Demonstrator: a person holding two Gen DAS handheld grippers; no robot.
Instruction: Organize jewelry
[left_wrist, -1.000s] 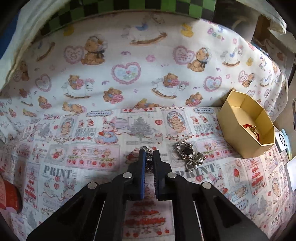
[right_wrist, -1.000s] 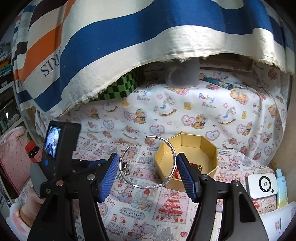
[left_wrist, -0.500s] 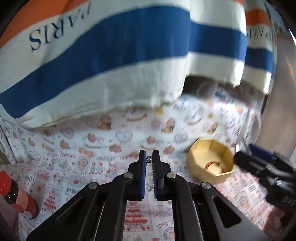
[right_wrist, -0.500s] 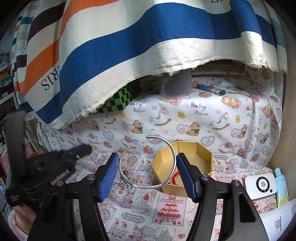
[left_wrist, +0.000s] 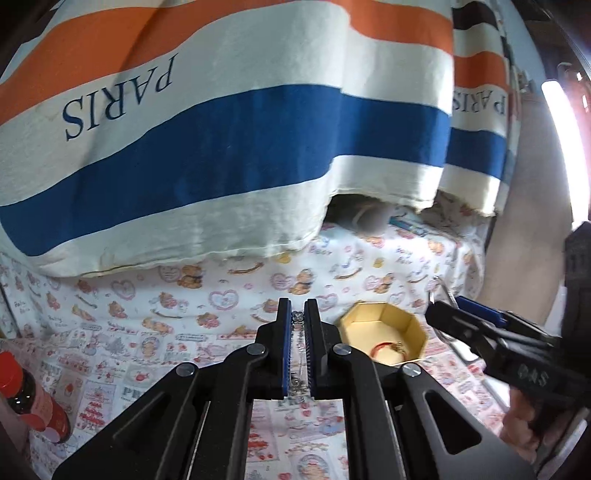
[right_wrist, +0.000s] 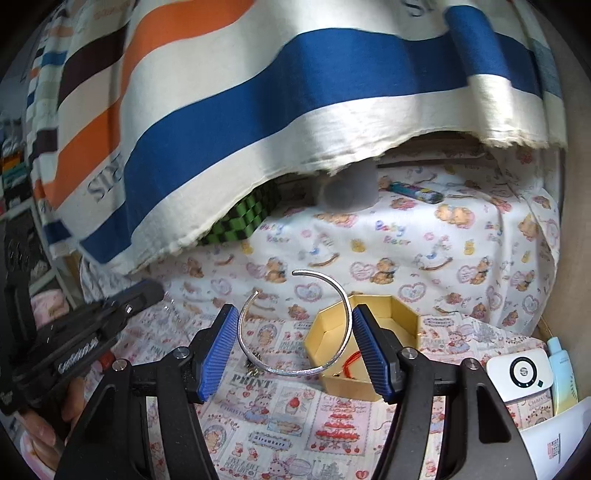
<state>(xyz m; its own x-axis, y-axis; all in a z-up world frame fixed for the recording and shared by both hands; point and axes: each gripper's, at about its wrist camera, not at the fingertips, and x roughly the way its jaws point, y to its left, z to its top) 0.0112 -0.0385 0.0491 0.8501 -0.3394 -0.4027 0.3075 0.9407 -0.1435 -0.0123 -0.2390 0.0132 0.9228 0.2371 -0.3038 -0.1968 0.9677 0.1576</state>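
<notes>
The left hand-held gripper (left_wrist: 297, 318) pinches a thin chain (left_wrist: 297, 369) above the surface near the box (left_wrist: 382, 338), the right hand-held gripper (right_wrist: 291, 341) squeezes a bangle (right_wrist: 295, 325), and either could slip and fall outside.

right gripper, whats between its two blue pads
In the right wrist view, a silver open cuff bangle spans the right gripper, touching both pads, above the patterned cloth.

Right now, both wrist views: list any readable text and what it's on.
"PARIS": striped cloth, printed upside down.
"Baby Bear": teddy-print sheet.
"PRINT": patchwork tablecloth.
"Strawberry": same tablecloth, lower panel.
Round logo on white device: too small to read.
Lettering on left gripper body: blurred.
Lettering on right gripper body: blurred.
Bottle label: unreadable.
</notes>
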